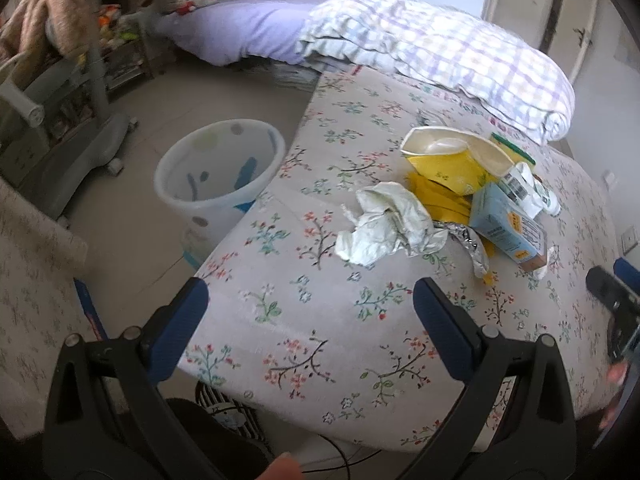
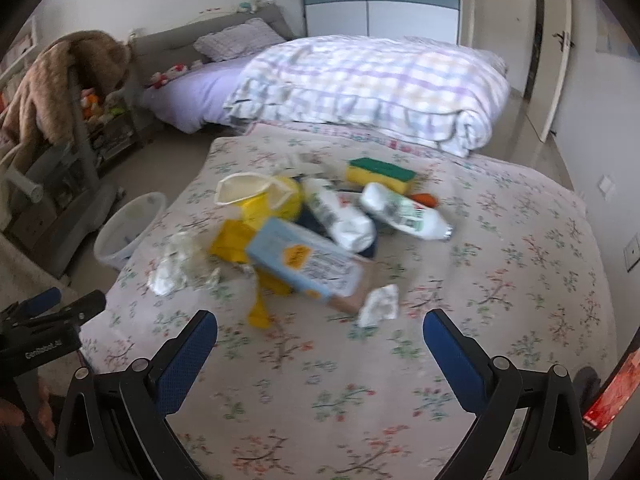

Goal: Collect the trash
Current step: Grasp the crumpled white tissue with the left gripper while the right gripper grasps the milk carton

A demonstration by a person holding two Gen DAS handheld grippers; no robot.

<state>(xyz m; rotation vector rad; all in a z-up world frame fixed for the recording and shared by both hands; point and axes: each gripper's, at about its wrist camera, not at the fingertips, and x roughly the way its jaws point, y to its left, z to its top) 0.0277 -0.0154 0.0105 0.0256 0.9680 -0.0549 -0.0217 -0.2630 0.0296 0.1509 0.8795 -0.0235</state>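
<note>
Left gripper [image 1: 310,304]: jaws spread wide, nothing between the blue pads. It hovers over the near edge of the floral bedspread [image 1: 320,332]. Right gripper [image 2: 320,334]: likewise released and empty, over the same bedspread.

Trash pile position: ahead of both claws, apart from them, no contact. From the left gripper the pile sits forward and to the right; nearest piece is the crumpled white wrapper [image 1: 384,224], with a scrap of foil [image 1: 472,244] just beside it on the right. From the right gripper the pile is almost straight ahead, slightly left of centre; nearest piece is a small white paper wad [image 2: 380,304], just forward of the gap between the fingers.

Orientation: blue carton [image 2: 304,264] lies flat on its side, long axis diagonal, running from far-left to near-right in the right wrist view. Yellow bag [image 1: 448,160] has its open mouth turned up and to the left. White bottle [image 2: 404,212] lies on its side, cap end pointing right and toward the claw.

View differences: the left wrist view shows the translucent waste bin [image 1: 220,176] clearly, on the floor forward-left of the left claw, beside the bed edge; its contents cannot be made out. The right wrist view is motion-blurred but shows the yellow-green sponge [image 2: 380,174] at the far side of the pile, mostly hidden in the left view.
</note>
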